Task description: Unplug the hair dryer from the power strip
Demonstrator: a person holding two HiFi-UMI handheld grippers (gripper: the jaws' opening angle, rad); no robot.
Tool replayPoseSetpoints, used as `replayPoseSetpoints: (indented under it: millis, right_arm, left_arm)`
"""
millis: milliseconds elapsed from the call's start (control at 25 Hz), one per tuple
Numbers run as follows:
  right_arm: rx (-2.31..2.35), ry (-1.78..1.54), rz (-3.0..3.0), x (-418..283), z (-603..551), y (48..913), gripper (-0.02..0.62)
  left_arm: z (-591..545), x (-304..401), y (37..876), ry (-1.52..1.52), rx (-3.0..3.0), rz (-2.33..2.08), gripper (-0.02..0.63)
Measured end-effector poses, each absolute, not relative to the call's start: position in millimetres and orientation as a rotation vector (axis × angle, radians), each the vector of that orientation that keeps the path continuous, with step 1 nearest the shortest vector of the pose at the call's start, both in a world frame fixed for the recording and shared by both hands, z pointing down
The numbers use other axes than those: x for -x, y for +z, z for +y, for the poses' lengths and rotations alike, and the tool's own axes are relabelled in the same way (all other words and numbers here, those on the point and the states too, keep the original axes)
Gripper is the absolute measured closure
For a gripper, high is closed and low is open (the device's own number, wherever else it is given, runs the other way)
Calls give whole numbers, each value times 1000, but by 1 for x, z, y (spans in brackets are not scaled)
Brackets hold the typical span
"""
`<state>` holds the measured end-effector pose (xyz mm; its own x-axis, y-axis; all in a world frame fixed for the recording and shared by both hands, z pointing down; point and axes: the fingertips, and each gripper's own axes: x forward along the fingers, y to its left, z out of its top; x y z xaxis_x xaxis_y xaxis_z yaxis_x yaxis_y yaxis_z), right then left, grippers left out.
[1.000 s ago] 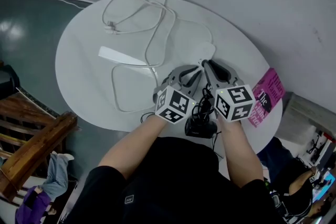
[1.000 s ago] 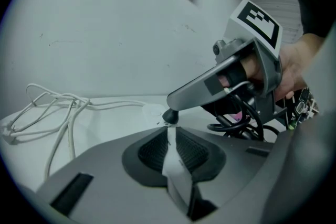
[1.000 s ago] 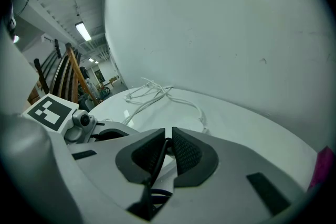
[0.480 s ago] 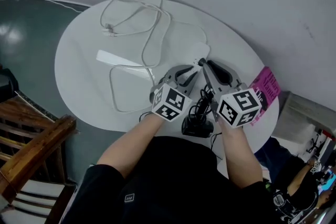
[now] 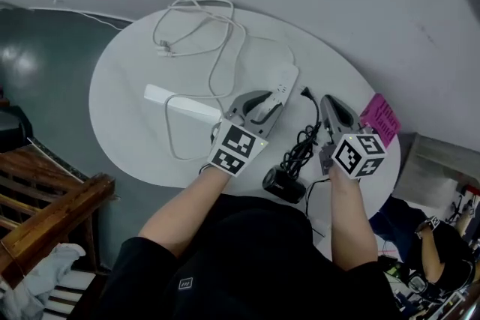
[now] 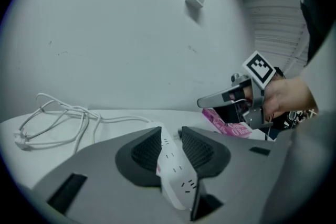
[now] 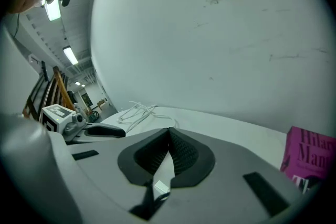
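Head view: plug (image 5: 305, 93) is out, just beside the power strip (image 5: 283, 81). The hair dryer (image 5: 283, 184) sits at the table (image 5: 127, 109) edge.
Left gripper view: left gripper (image 6: 171, 132) jaws just opened wide, strip between them, unclamped.
Right gripper view: right gripper (image 7: 169, 132) jaws pressed together, empty.

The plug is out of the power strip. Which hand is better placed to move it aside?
Right. Its tool, shut and empty, is beside the plug. The left tool has just opened its jaws but straddles the power strip.
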<state>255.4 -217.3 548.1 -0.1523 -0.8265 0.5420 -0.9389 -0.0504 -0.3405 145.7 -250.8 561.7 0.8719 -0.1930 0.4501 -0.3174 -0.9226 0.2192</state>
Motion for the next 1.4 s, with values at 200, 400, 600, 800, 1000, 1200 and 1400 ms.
replayPoseSetpoints:
  millis: [200, 400, 600, 800, 1000, 1200, 1400]
  right_arm:
    - [-1957, 1009, -2020, -264, -213, 557, 561]
    - [-1971, 1000, -2063, -257, -210, 547, 561]
    - [-2028, 963, -2096, -256, -199, 524, 560]
    - [-2108, 921, -2098, -257, -176, 499, 560]
    - [-2185, 856, -2067, -252, -147, 473, 560]
    - [-2227, 779, -2058, -244, -119, 448, 560]
    - [-2282, 668, -2083, -251, -96, 412, 560]
  left_arm:
    - [-256, -127, 546, 587, -2748, -450, 483]
    - [-252, -113, 534, 589, -2758, -483, 485]
    - [-248, -101, 512, 539, -2780, -505, 489]
    - [-241, -85, 488, 475, -2809, -517, 502]
    - [-238, -68, 464, 388, -2837, -526, 514]
    - [-235, -60, 448, 336, -2875, -523, 528]
    - [-226, -56, 427, 303, -2903, -551, 537]
